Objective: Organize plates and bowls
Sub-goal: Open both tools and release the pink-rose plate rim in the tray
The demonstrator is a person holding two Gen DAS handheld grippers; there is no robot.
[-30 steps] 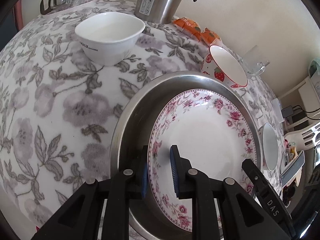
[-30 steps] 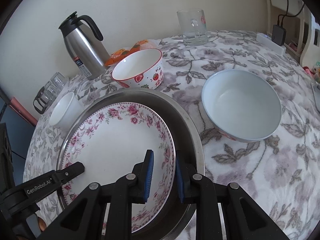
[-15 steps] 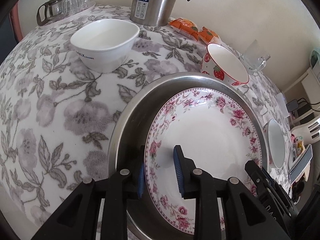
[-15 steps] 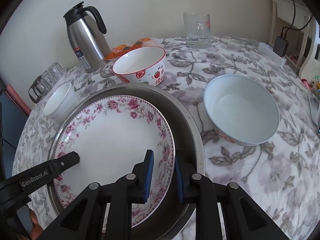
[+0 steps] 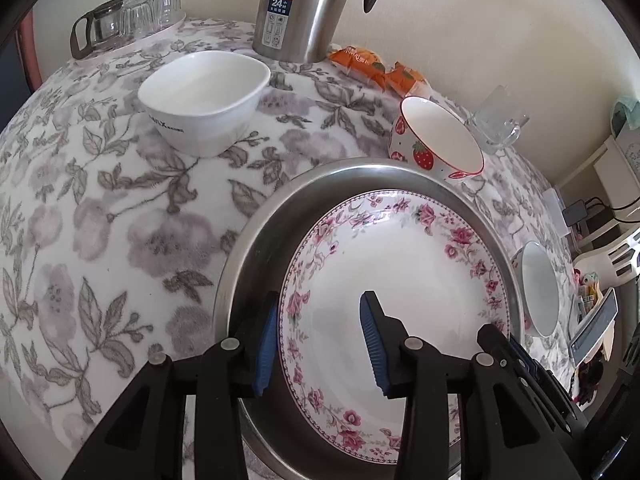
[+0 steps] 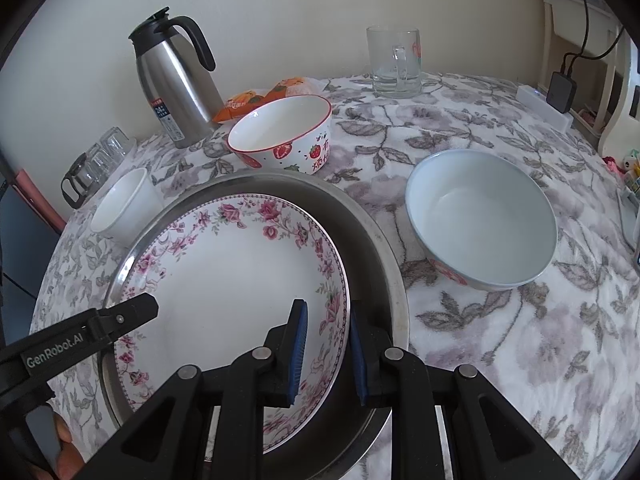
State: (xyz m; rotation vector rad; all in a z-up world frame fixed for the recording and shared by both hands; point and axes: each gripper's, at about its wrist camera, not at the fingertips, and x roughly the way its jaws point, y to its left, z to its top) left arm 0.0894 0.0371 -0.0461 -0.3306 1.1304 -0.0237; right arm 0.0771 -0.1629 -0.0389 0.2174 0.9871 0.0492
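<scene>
A white plate with a pink rose border point(image 5: 400, 280) point(image 6: 232, 280) lies inside a round steel tray point(image 5: 256, 248) point(image 6: 376, 248). My left gripper point(image 5: 318, 344) is open, its fingers straddling the plate's left rim with a clear gap. My right gripper point(image 6: 326, 354) straddles the plate's right rim with a narrow gap, open, pads apart from the rim. A white square bowl point(image 5: 204, 100) point(image 6: 120, 208), a strawberry bowl point(image 5: 436, 140) point(image 6: 284, 132) and a pale blue bowl point(image 6: 480, 216) point(image 5: 538, 294) stand on the floral tablecloth.
A steel thermos jug point(image 5: 304, 8) point(image 6: 176, 80) stands at the back wall with orange snack packs point(image 5: 376, 68) beside it. A glass mug point(image 6: 396, 60) and a glass pot with small glasses point(image 5: 124, 20) sit at the table's far edge. A charger and cables point(image 6: 560, 88) lie at right.
Both grippers have opened wider around the plate's rim; the left one opened most. The plate has settled flat in the steel tray.
</scene>
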